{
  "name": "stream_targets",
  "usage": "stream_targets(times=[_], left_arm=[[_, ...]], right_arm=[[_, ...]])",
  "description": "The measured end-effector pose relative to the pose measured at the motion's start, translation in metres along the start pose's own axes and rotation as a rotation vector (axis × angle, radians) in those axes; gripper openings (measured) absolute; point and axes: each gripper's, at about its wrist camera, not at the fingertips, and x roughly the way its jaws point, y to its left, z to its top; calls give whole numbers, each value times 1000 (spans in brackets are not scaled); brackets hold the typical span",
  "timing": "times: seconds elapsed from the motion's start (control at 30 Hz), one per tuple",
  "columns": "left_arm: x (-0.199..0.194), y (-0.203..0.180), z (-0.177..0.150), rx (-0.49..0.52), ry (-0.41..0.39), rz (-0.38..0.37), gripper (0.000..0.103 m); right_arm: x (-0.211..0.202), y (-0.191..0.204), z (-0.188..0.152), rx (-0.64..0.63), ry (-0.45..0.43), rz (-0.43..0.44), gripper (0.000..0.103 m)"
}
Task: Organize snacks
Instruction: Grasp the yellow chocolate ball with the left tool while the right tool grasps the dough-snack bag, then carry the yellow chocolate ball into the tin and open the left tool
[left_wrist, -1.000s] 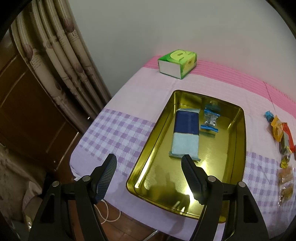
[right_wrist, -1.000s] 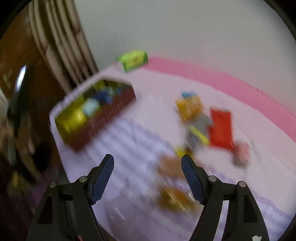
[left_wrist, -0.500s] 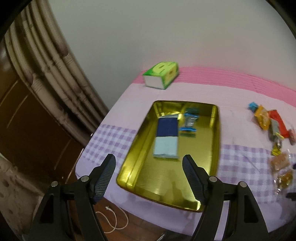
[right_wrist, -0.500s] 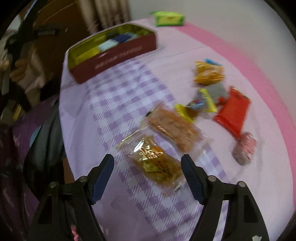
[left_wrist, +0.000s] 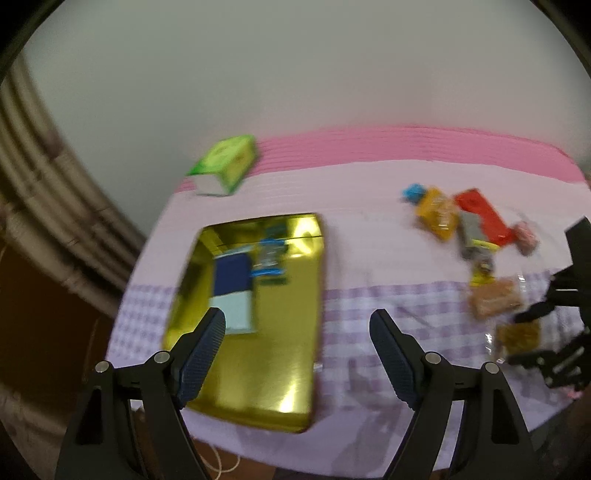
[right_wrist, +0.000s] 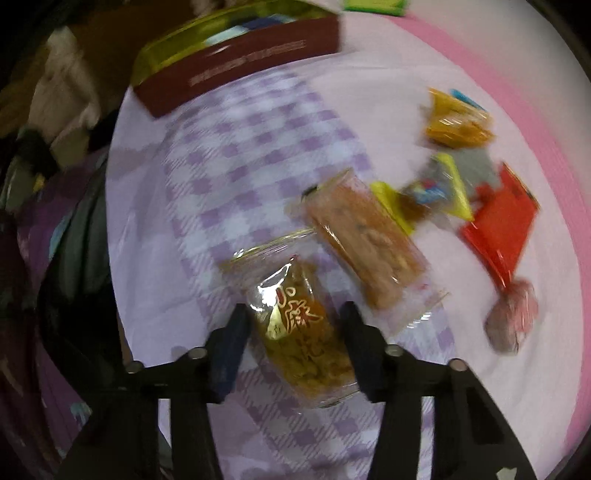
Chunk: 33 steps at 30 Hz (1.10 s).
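The right gripper (right_wrist: 293, 328) sits low over the purple-and-white checked tablecloth (right_wrist: 236, 155), its two dark fingers set narrowly either side of a clear-wrapped golden-brown snack packet with red lettering (right_wrist: 303, 332); blur hides whether the pads press the wrapper or only flank it, so a firm hold cannot be told. Just beyond that packet lies a second clear-wrapped orange-brown biscuit bar (right_wrist: 365, 240), and farther out a yellow-edged small packet (right_wrist: 432, 192), an orange crinkled bag (right_wrist: 458, 122), a flat red packet (right_wrist: 498, 225) and a small pinkish wrapped sweet (right_wrist: 511, 314) lie close together. The left gripper (left_wrist: 297, 350) hangs above the table edge with its blue-padded fingers spread wide, holding nothing. Under it rests the gold rectangular metal tin (left_wrist: 288, 325), which contains a dark-blue and pale-blue flat pack (left_wrist: 232, 284) and a small blue-trimmed clear packet (left_wrist: 271, 258). A green tissue box (left_wrist: 225, 164) stands by the pink border behind.
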Motion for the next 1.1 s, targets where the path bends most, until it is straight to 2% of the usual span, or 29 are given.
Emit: stream_targets(times=[0.07, 0.13, 0.27, 0.33, 0.4, 0.53, 0.67, 0.77, 0.83, 0.9, 0.93, 1.0, 1.1], left_arm=[[5, -10, 5, 23, 16, -62, 81], [12, -21, 12, 55, 40, -181, 81], [28, -46, 27, 100, 81, -364, 81], [44, -65, 37, 128, 126, -430, 81], [56, -83, 45, 141, 139, -442, 81], [79, -124, 58, 169, 186, -480, 81], [97, -151, 61, 192, 225, -458, 79], [105, -160, 63, 191, 238, -438, 77], [113, -163, 64, 182, 261, -435, 71], [123, -167, 64, 168, 290, -429, 55], [128, -168, 64, 159, 306, -431, 51], [139, -169, 64, 126, 345, -462, 32], [140, -166, 65, 85, 325, -472, 26]], right_arm=[[-4, 1, -10, 62, -36, -38, 40], [-9, 1, -25, 129, -78, -46, 39], [-27, -4, -65, 313, -207, 4, 36], [-38, -4, -91, 413, -292, 8, 36], [-49, -6, -120, 522, -379, 0, 36], [-64, -21, -155, 686, -506, -37, 36], [-72, -45, -188, 784, -544, -66, 36], [-70, -52, -191, 795, -555, -62, 36], [-70, -53, -198, 793, -557, -57, 36], [-67, -55, -199, 793, -556, -59, 36], [-66, -57, -200, 797, -561, -55, 36], [-64, -60, -198, 810, -565, -55, 36], [-63, -65, -199, 827, -564, -57, 35]])
